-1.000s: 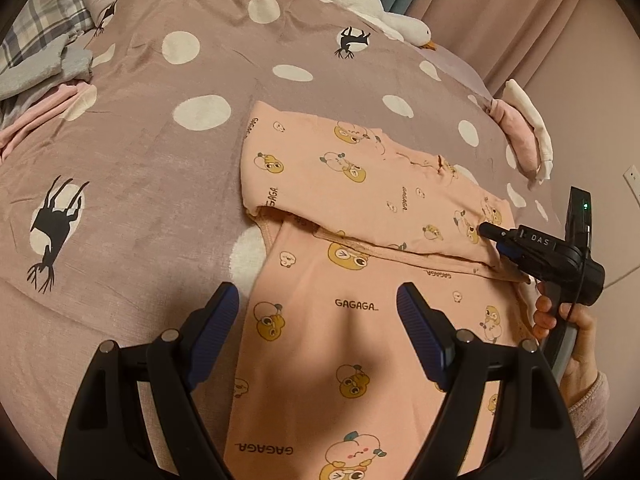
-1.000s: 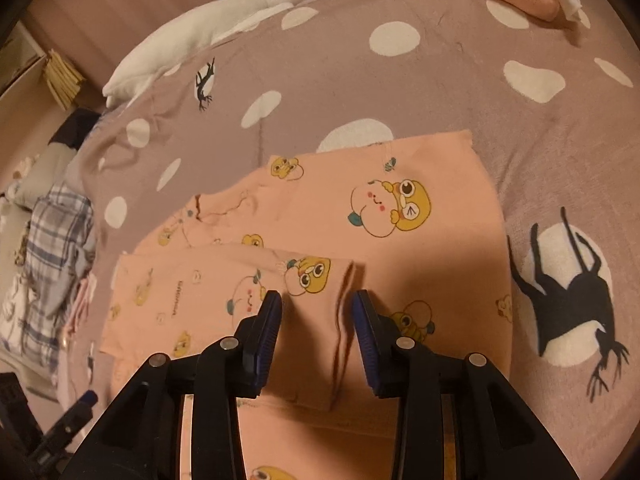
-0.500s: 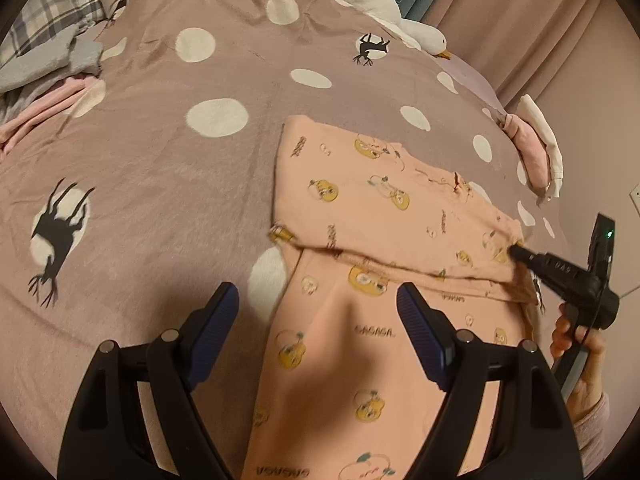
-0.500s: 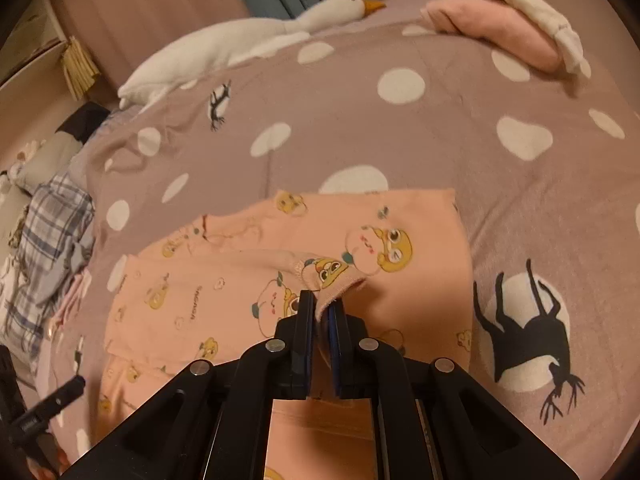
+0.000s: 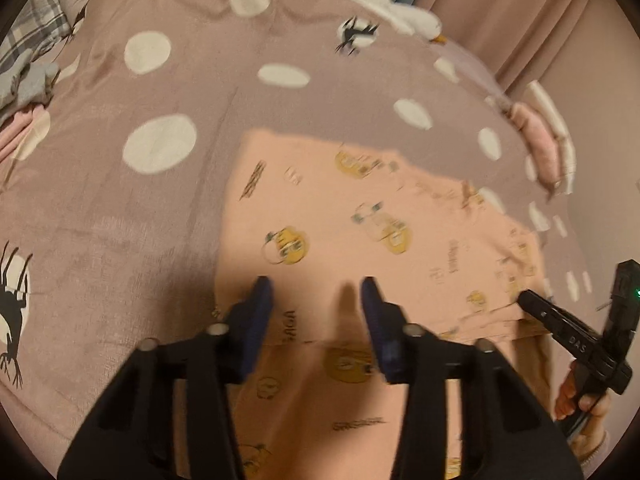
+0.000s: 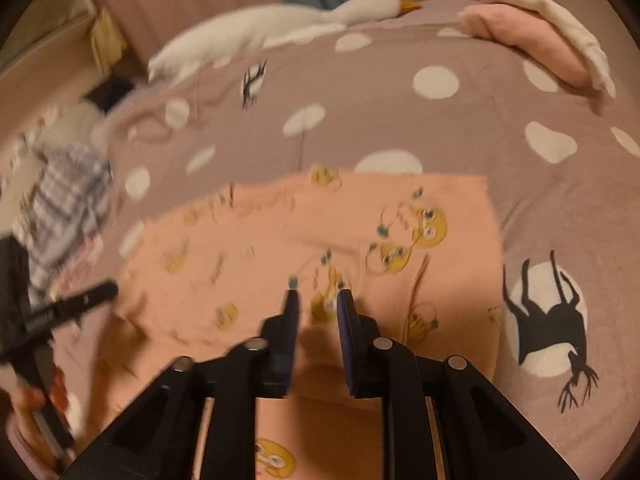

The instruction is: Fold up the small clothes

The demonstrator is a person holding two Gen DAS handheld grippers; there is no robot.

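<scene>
A peach garment [image 5: 360, 220] with yellow cartoon prints lies on the mauve dotted bedspread [image 5: 120, 220], one part folded across the rest. My left gripper [image 5: 315, 286] hovers over the near edge of that fold. Its jaws are closing, with a clear gap and cloth beneath, none visibly pinched. In the right wrist view the same garment [image 6: 280, 240] lies flat. My right gripper [image 6: 318, 294] is over the fold's end, its jaws opening and nothing pinched between them. A hand holds the right gripper [image 5: 532, 304] at the garment's right edge.
A white goose plush [image 6: 280, 28] lies along the far side of the bedspread [image 6: 400, 120]. Folded pink and white clothes [image 6: 532, 52] sit at the far right. A pile of plaid and grey clothes [image 5: 28, 48] lies at the left edge. Curtains hang behind.
My left gripper moved forward over the folded edge and its jaws narrowed. My right gripper pinched the fold's end half a second ago, and now its jaws stand apart from the cloth.
</scene>
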